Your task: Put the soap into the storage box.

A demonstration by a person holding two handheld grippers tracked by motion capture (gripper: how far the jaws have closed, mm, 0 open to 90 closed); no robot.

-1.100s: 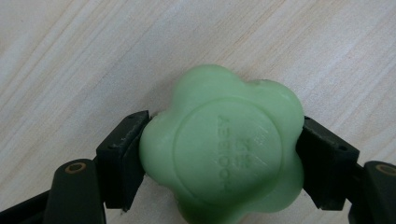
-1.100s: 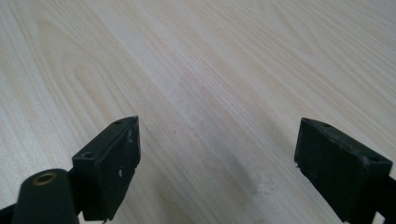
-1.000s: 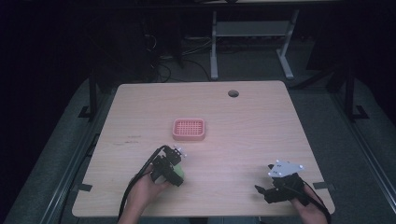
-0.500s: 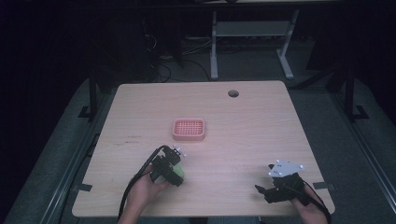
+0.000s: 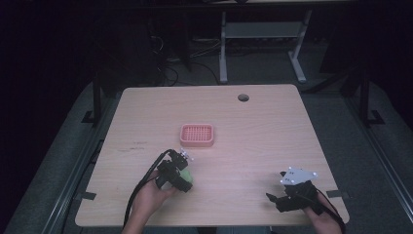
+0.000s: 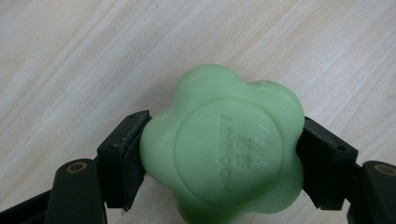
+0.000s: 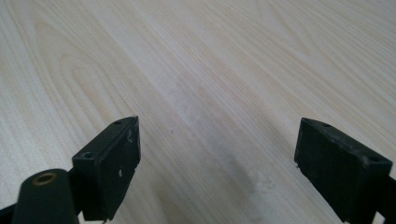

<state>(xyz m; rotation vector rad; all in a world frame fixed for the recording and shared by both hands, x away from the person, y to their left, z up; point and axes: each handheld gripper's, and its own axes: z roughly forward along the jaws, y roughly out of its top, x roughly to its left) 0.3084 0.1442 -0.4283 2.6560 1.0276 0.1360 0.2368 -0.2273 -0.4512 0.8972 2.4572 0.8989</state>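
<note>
Green flower-shaped soap [image 6: 224, 149] squeezed between both jaws of the left gripper [image 5: 178, 170], just above the wooden table [image 5: 253, 131] near its front edge, right gripper [image 7: 217, 172] with jaws wide apart and nothing between them, pink soap dish [image 5: 197, 135] near, mid-table.

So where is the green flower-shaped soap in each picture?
High view: the green soap sits low and left of middle, in the left gripper, just below the pink dish.
Left gripper view: it sits mid-frame, clamped between both jaws.
Right gripper view: open jaws over bare wood.
Shared landmark: the pale wooden table.
</note>
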